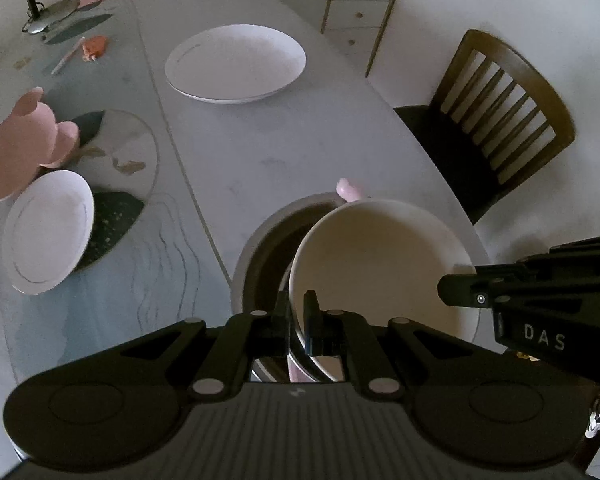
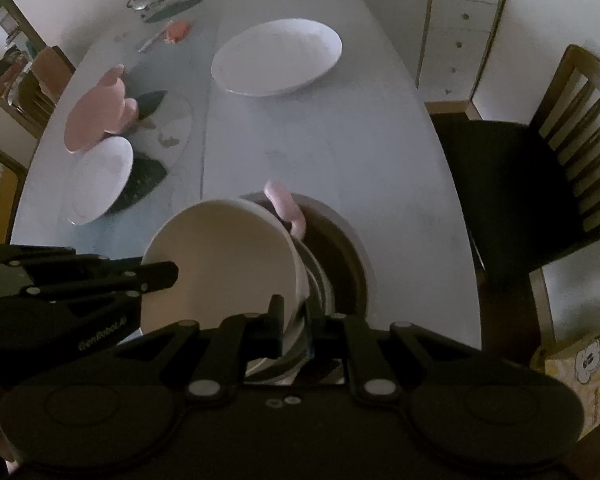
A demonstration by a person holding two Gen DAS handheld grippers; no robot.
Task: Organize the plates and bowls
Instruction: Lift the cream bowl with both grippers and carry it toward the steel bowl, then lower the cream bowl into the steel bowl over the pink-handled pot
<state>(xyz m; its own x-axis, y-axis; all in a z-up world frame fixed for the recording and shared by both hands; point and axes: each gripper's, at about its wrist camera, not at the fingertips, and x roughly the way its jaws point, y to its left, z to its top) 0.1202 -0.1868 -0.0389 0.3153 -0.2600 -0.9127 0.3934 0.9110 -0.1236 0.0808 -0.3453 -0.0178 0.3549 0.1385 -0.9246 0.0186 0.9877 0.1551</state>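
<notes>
We hold the white bowl [image 1: 380,264] between us over the near end of the bench [image 1: 259,140]: the left gripper [image 1: 297,320] is clamped on its left rim, the right gripper [image 2: 293,320] clamped on its right rim. The bowl hangs tilted above a grey bowl [image 1: 259,240], with other nested pieces, one pink [image 1: 350,190], seemingly caught beneath it; how many, we cannot tell. Each grip is only a thin pinch on a smooth rim, so the bowl could slide out if we move unevenly or twist one wrist against the other. Lowered off centre, it would likely knock the grey bowl's edge and skid or chip. The pink piece may slip loose and drop. The stack sits near the bench edge by the chair [image 1: 496,128], so a shove could send it over. The big plate [image 1: 235,62], small plate [image 1: 47,232] and pink plate [image 1: 19,152] lie well apart, not yet gathered.
</notes>
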